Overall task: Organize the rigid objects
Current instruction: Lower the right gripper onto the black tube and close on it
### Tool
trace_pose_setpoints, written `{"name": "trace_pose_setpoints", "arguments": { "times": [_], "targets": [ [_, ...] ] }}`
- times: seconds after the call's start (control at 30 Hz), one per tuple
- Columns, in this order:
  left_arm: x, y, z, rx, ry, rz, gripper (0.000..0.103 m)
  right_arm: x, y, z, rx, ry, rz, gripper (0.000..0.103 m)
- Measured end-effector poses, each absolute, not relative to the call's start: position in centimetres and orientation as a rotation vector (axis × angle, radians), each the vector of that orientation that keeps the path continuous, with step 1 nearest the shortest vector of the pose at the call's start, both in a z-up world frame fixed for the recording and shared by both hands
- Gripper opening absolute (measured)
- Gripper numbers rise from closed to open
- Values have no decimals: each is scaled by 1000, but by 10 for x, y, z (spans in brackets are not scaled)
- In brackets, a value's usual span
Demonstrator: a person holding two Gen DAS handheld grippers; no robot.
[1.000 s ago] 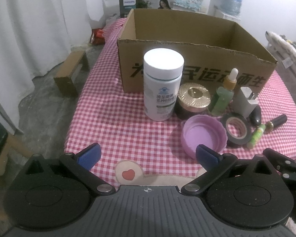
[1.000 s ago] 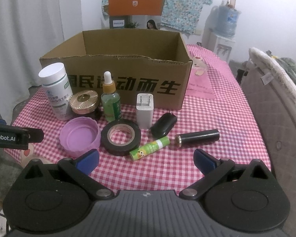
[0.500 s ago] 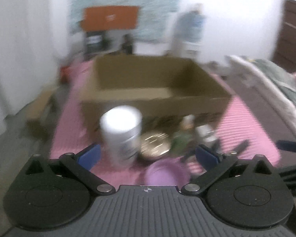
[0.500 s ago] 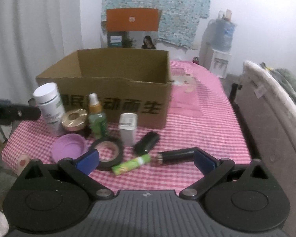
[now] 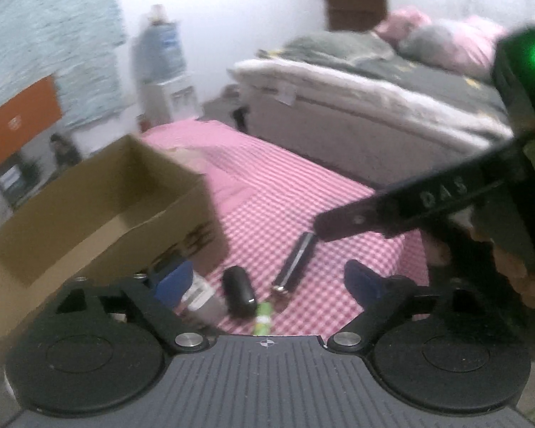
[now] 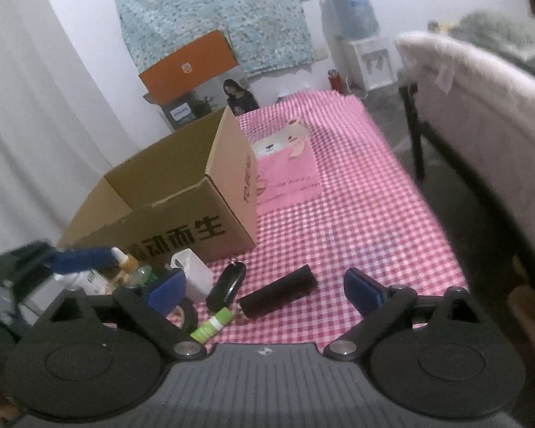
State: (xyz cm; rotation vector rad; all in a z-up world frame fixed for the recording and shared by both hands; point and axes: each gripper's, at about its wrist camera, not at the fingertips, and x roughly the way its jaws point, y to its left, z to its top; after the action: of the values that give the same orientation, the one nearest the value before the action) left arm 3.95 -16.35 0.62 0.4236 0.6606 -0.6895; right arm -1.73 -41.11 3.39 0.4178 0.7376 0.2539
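A pink-checked desk (image 6: pixel 374 214) is carrying a cardboard box (image 6: pixel 182 210), open-topped for loading; both tongs, left (image 5: pixel 267 281) and right (image 6: pixel 264 285), are closing, nothing gripped, over a black tube (image 6: pixel 278 294).

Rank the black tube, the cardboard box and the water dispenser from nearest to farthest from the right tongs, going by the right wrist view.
1. Black tube: lying on the cloth just ahead of the right tongs, between the fingers.
2. Cardboard box: behind it, to the left.
3. Water dispenser: far back by the wall, right of centre.
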Motion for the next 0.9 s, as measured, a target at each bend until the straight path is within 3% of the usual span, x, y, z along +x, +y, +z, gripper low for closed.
{"name": "trace_pose_setpoints", "arguments": {
  "times": [0.17,0.37,0.8,0.9],
  "targets": [
    [51,-188,-9,475,728,-740,65,-7,-418,18,503,756,285,89],
    [61,-208,-29,516,806,-712,58,4,-428,-7,609,786,317,81],
    [80,-230,-52,525,917,-646,28,19,-442,-28,683,829,355,73],
    [82,-226,-52,472,967,-675,27,22,-443,-30,685,843,362,70]
  ]
}}
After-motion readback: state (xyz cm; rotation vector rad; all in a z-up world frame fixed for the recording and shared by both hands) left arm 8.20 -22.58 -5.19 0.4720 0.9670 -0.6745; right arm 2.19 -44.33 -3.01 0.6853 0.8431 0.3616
